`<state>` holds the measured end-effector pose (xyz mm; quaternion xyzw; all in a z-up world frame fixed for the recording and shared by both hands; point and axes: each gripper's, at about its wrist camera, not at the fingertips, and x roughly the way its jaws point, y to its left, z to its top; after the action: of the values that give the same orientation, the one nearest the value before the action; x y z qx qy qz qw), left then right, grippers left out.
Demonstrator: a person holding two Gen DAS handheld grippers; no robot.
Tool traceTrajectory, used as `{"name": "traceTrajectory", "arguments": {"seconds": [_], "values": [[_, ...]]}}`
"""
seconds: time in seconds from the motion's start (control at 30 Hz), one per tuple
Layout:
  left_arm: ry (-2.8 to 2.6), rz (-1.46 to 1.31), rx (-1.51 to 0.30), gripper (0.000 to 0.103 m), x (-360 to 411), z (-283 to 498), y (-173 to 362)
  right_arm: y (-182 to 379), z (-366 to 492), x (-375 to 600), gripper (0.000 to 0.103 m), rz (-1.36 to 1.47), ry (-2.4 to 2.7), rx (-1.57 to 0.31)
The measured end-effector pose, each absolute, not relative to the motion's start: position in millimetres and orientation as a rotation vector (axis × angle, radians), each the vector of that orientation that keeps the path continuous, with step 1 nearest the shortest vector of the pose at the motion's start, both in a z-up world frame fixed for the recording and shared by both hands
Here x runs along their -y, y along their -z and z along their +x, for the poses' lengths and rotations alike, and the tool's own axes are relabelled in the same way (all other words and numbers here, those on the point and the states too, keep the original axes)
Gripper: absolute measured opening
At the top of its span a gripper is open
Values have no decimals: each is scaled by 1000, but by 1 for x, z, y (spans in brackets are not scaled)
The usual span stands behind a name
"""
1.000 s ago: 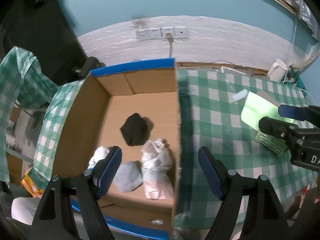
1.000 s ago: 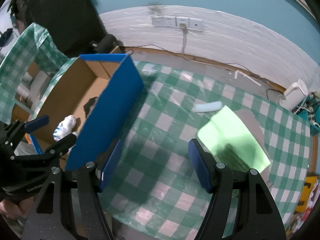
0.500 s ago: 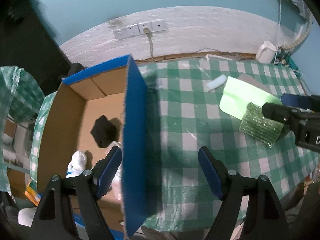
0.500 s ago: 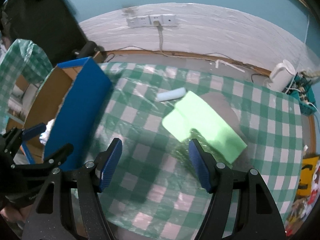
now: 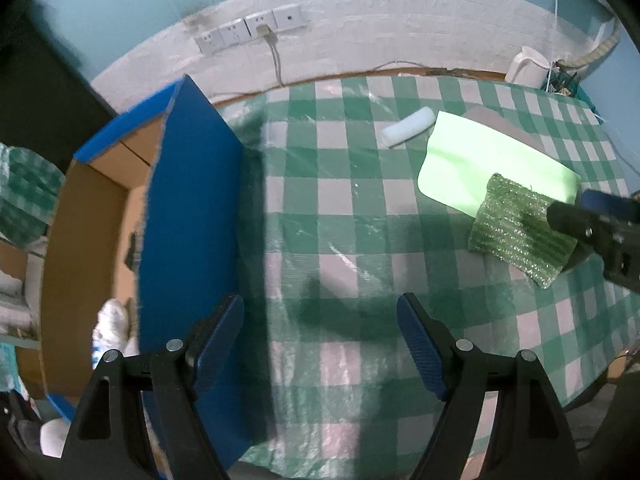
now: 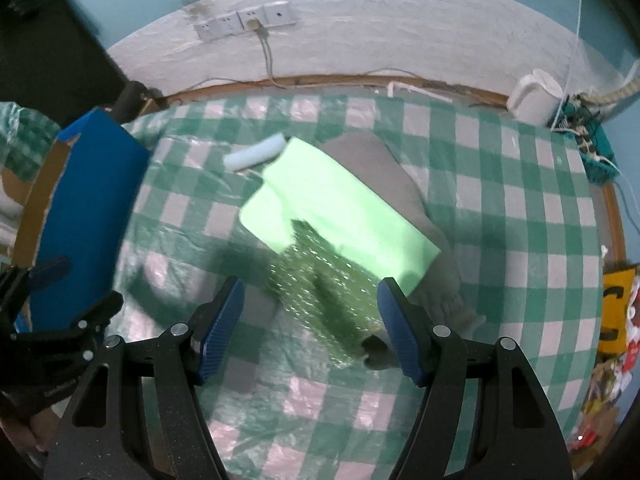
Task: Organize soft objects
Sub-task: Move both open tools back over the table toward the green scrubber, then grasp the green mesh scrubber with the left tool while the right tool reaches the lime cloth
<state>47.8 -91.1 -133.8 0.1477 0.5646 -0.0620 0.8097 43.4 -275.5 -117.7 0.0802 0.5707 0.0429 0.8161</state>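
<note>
While your right tongs [image 6: 310,322] hang over the green bubble-wrap piece [image 6: 320,300], their blue fingers [image 6: 224,316] stand spread wide on either side of it, and you cannot tell from either view whether they touch it; nothing is pinched. In the left wrist view the same tongs [image 5: 576,216] come in from the right edge, their tips over the far side of the bubble-wrap piece [image 5: 516,228], with most of the body cut off by the frame.

Your left tongs [image 5: 320,340] are likewise spread wide and hold nothing, hovering above bare checked cloth on the bench [image 5: 344,200], just beside the blue wall of the cardboard box [image 5: 188,220].

The bubble-wrap piece lies partly on a light green sheet [image 6: 332,204], which overlaps a grey cloth [image 6: 384,168] beneath it. A white foam roll [image 6: 256,152] lies touching or just beside the sheet's far corner.

Inside the box, the blue wall hides most of the floor: you see only a white soft item [image 5: 112,320] near the front and a sliver of something dark [image 5: 131,252] at the wall's edge, too little to identify. The near end of the bubble wrap is blurred, and a small dark shape [image 6: 374,346] by the right finger is hard to make out.
</note>
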Motion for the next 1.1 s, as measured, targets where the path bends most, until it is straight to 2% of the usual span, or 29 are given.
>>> {"name": "traceTrajectory", "arguments": {"seconds": [0.43,0.77,1.1], "values": [[142,290,-1295,80,108,65,166,151,42,287,70,174,-80,-1279],[127,293,-1305,80,111,71,170,145,27,261,70,181,-188,-1277],[88,300,-1309,80,103,76,172,164,24,230,70,156,-330,-1344]]}}
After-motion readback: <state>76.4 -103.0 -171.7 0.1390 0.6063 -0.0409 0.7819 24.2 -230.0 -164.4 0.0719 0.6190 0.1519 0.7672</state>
